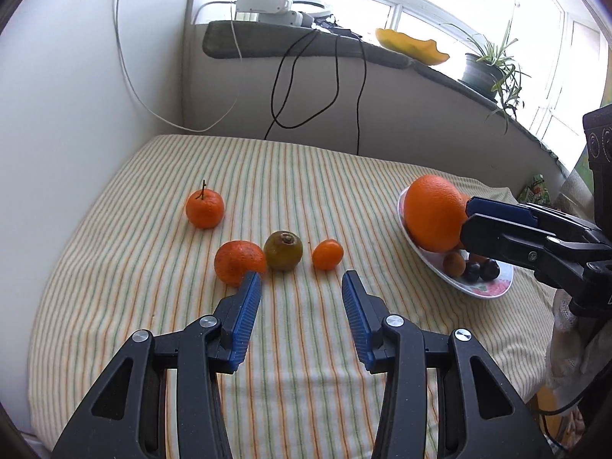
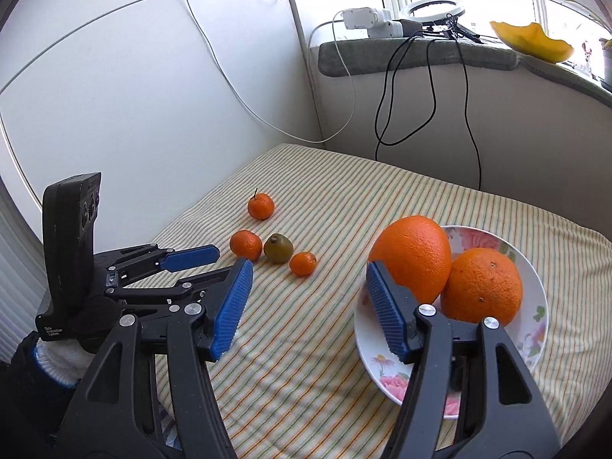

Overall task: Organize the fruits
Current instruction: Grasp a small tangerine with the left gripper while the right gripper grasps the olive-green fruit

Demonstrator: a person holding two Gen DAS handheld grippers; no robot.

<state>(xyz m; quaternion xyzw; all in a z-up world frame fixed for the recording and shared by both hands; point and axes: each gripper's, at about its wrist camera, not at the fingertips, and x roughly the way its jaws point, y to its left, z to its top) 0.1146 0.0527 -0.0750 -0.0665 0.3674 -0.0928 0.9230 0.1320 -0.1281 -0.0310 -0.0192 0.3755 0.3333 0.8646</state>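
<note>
Both your grippers hover empty over the striped cloth [image 1: 306, 176].
Your left gripper [image 1: 302, 287] gapes near the tangerine [image 1: 239, 262]; your right gripper [image 2: 310, 283] stands wide beside the plate [image 2: 535, 290].

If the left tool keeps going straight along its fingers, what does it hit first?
Probably the greenish-brown fruit, which lies nearly centred beyond the open left tool. The tangerine beside it sits just off the left fingertip and might be brushed. Depth is hard to judge, so the striped cloth could come first.
</note>
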